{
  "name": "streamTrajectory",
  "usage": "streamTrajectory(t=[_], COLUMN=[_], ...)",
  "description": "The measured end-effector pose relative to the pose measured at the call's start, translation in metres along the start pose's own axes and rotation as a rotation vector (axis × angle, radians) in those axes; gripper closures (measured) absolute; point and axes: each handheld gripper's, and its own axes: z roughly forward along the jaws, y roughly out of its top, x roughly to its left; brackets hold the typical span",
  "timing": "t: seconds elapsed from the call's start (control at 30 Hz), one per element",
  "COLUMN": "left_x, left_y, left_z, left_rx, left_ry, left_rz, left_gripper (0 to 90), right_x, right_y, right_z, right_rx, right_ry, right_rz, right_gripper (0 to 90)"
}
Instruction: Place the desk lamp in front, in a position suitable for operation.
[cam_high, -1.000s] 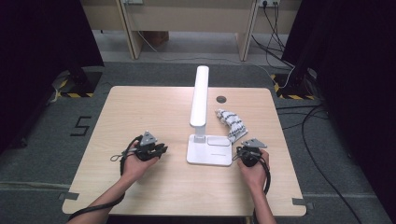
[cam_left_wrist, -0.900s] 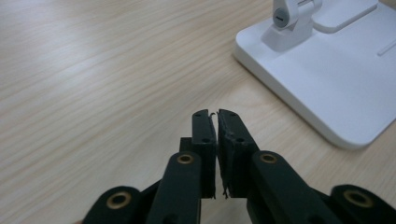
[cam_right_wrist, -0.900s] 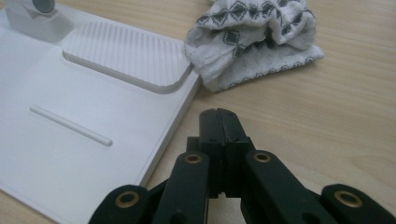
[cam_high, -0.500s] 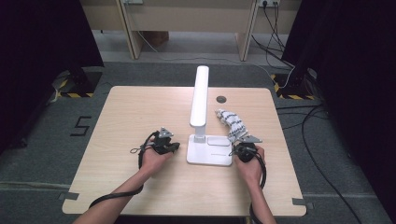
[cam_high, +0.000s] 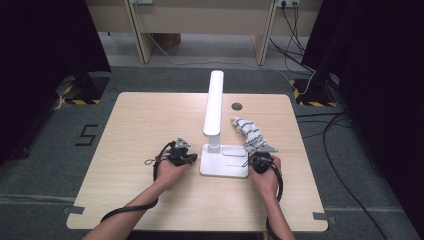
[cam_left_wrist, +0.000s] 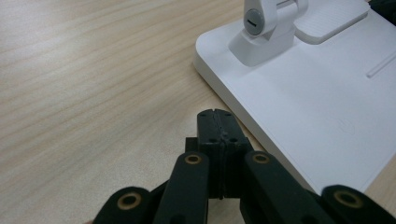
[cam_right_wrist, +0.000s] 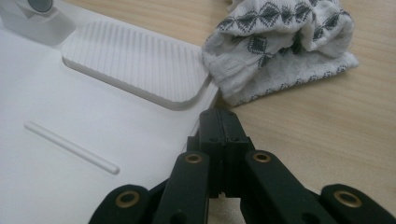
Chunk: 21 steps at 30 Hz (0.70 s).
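A white desk lamp with a flat square plastic base (cam_high: 224, 164) stands on the pale wooden table (cam_high: 135, 125). At its nine o'clock, the left gripper (cam_left_wrist: 217, 122) rests, jaws pressed together, empty. At three o'clock, the right gripper (cam_right_wrist: 219, 122) likewise, closed on nothing. A crumpled white patterned cloth (cam_right_wrist: 280, 44) lies at one o'clock, touching the base.

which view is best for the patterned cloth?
Right gripper view: the patterned cloth is close and sharp, bunched against the lamp base corner. The high view shows it small, right of the lamp.
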Motion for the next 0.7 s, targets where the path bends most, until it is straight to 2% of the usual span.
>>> streamTrajectory(t=[0.27, 0.37, 0.7], left_x=[-0.0044, -0.0058, -0.0061], left_y=[0.0003, 0.0009, 0.0009], left_z=[0.0019, 0.0022, 0.0021], left_rx=[-0.002, 0.003, 0.004], left_ry=[-0.014, -0.016, -0.013], left_rz=[0.006, 0.014, 0.017], left_gripper=[89.6, 89.6, 89.5], right_x=[0.0016, 0.0018, 0.0051], right_y=[-0.0005, 0.0000, 0.0009], right_z=[-0.0001, 0.0005, 0.0018], right_rx=[0.000, -0.003, -0.005], right_ry=[-0.003, -0.003, -0.004], right_rz=[0.009, -0.007, -0.007], right_gripper=[90.0, 90.0, 90.0])
